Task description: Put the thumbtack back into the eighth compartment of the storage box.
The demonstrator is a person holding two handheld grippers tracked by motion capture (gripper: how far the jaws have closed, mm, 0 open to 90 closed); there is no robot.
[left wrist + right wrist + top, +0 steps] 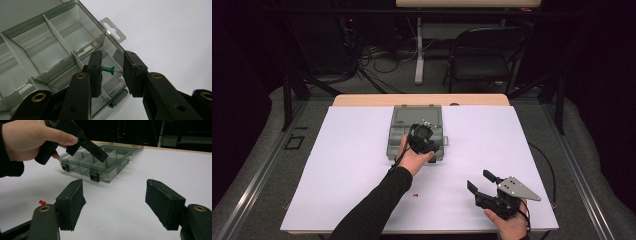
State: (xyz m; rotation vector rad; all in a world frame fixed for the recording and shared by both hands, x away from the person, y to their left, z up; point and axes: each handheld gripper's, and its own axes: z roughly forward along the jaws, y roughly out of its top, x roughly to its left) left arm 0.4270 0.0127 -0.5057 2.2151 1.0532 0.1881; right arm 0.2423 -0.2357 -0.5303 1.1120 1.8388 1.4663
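Left claw (112, 72) pinching one green pushpin (108, 69), right claw (120, 202) open, one red pushpin (42, 202), apparently.

The counter (422, 100) has a pale wooden top whose far edge shows as a bare strip. A large white sheet (352, 165) covers almost all the rest of it, reaching close to the near edge. On the sheet, near the far middle, lies a clear grey compartment box (399, 132) with its lid (412, 114) folded open flat behind it and dividers splitting it into cells. A small red pushpin (415, 194) lies on the sheet near the front, well apart from the box.
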